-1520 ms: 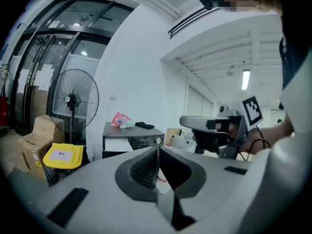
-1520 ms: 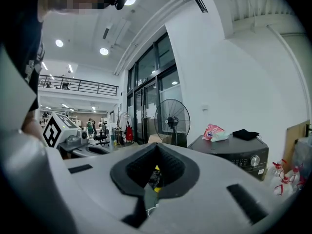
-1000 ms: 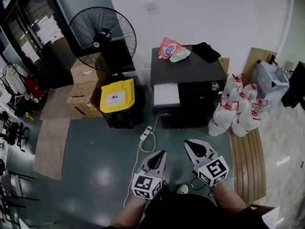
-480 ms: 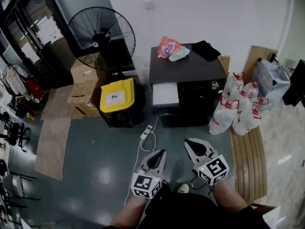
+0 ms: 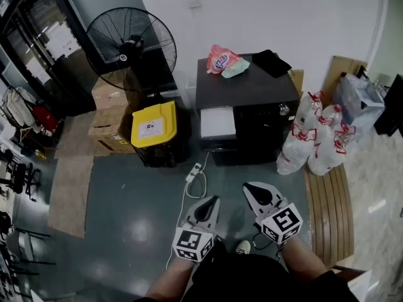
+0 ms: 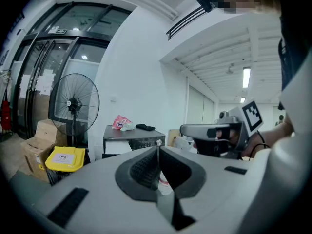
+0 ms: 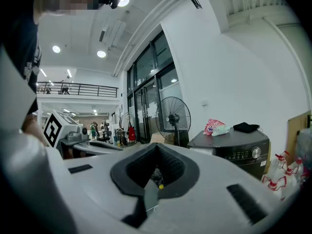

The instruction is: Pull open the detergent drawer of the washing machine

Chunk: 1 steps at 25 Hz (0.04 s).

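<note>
Two grippers are shown closed, nothing held: left gripper [image 5: 215,200], right gripper [image 5: 247,187], both well apart from the one washer [image 5: 252,93]; its one drawer [image 5: 218,123] is set at front upper left.

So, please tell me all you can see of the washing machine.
The washing machine is a dark, boxy unit on the grey floor against the white wall. Its front has a white drawer at the left and a silver knob. A pink bag and black cloth lie on top.
</note>
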Tool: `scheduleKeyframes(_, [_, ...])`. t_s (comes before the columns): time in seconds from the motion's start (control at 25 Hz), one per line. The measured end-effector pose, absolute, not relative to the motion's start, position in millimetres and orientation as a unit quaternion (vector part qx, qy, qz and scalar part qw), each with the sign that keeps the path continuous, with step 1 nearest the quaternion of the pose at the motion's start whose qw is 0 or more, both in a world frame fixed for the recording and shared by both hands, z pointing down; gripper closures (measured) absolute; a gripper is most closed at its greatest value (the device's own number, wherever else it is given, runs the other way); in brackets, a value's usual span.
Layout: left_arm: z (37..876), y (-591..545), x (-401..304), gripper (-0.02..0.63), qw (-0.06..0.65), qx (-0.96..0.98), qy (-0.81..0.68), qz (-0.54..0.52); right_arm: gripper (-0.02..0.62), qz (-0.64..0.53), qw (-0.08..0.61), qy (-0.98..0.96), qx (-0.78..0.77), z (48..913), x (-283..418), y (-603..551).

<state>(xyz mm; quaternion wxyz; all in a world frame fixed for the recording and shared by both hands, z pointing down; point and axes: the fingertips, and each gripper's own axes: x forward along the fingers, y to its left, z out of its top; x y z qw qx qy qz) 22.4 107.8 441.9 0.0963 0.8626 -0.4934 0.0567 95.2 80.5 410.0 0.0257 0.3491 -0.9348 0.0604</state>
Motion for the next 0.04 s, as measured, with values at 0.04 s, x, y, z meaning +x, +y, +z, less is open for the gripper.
scheduleKeyframes(0.04, [441.8,106.6,22.2,0.591,0.097,0.863,-0.493,0.057,0.592,0.061,0.026,-0.935,0.349,409.7,94.7,79.4])
